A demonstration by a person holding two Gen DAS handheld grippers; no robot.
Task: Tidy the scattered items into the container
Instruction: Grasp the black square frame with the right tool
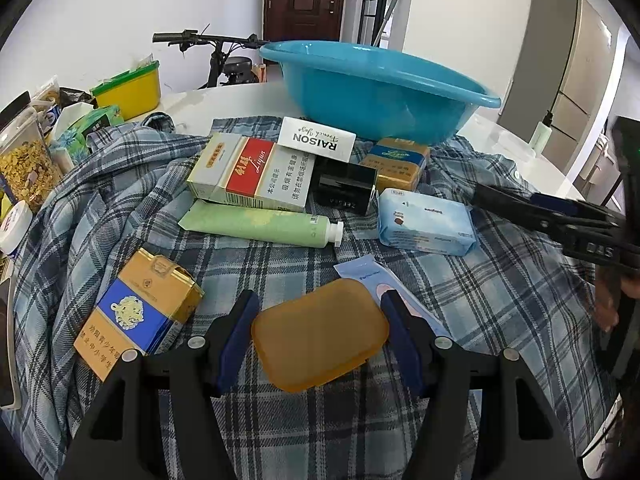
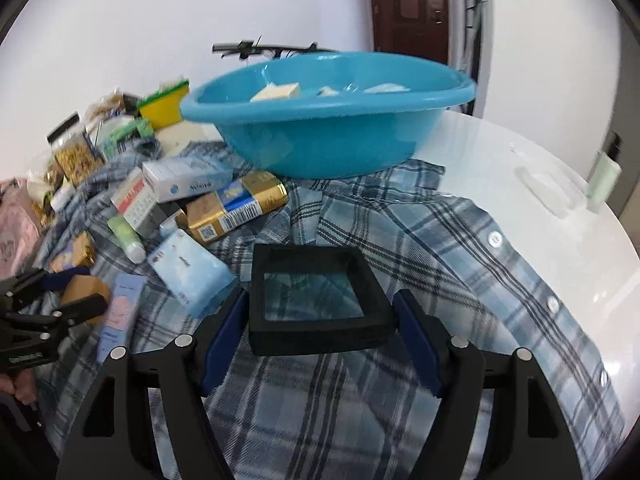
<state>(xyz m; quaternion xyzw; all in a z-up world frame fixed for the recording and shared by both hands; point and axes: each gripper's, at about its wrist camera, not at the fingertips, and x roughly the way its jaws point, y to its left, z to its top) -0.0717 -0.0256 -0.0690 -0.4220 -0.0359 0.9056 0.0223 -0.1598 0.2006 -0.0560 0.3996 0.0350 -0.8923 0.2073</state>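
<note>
A blue basin (image 2: 328, 144) stands at the far side of the plaid shirt (image 2: 400, 220), with a pale box (image 2: 276, 92) and other small items inside. My right gripper (image 2: 320, 295) is shut on a black square box with a clear window (image 2: 320, 342), its blue pads against both sides, low over the shirt. My left gripper (image 1: 320, 296) is shut on an amber rounded case (image 1: 320, 334). In the left wrist view the basin (image 1: 380, 112) lies beyond the scattered packs, and the right gripper (image 1: 500, 204) comes in from the right.
On the shirt lie a red-and-white carton (image 1: 248, 176), a white RAISON box (image 1: 316, 138), a green tube (image 1: 260, 224), a blue wipes pack (image 1: 426, 222) and a gold-and-blue carton (image 1: 136, 316). Jars and a yellow tub (image 1: 128, 92) crowd the left; a green bottle (image 2: 604, 176) stands right.
</note>
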